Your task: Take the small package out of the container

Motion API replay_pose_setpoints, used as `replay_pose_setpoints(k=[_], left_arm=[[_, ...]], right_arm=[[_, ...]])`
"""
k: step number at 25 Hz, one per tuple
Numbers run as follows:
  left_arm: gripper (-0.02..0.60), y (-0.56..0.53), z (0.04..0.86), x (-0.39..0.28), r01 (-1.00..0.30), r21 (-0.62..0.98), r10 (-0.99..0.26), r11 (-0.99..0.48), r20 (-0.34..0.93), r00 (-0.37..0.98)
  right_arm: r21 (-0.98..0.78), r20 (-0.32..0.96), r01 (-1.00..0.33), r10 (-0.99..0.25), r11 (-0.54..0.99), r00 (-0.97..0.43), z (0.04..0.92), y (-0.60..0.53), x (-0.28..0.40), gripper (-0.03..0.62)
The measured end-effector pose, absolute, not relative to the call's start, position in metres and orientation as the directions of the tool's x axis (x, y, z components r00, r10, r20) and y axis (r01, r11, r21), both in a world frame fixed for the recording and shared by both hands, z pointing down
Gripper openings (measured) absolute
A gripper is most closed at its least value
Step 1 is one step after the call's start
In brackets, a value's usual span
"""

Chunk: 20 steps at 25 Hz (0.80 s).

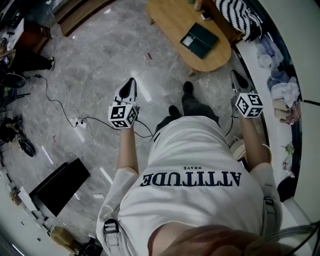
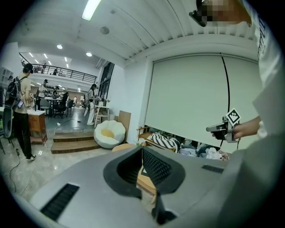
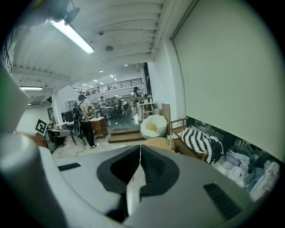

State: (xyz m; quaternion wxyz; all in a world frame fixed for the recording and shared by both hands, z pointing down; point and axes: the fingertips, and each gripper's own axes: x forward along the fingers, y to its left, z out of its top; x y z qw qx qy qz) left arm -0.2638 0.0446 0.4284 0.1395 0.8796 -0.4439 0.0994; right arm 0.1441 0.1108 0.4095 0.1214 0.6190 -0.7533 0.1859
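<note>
An oval wooden table (image 1: 175, 20) stands ahead on the marble floor, and a dark flat container (image 1: 199, 40) lies on it. No small package shows in any view. My left gripper (image 1: 131, 84) is held in the air over the floor, well short of the table, with its jaws together and nothing between them (image 2: 142, 149). To the right, level with it, my right gripper (image 1: 235, 76) is likewise shut and empty (image 3: 140, 149). The left gripper view also catches the right gripper (image 2: 214, 128) out at the side.
Cables and a power strip (image 1: 75, 121) trail over the floor to the left. A black box (image 1: 60, 185) lies lower left. A striped cushion (image 1: 240, 15) and a heap of clothes (image 1: 285, 95) line the right wall. A beanbag (image 2: 108, 132) and people (image 2: 20, 111) are farther off.
</note>
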Motion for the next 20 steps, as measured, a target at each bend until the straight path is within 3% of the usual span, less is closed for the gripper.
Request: replay_pose_setpoints(k=[20], left_arm=[[0.023, -0.073, 0.435, -0.171, -0.826, 0.143, -0.754, -0.546, 0.347, 0.558]], right_arm=[[-0.206, 0.466, -0.947, -0.826, 0.248, -0.317, 0.45, -0.043, 0.205, 0.021]])
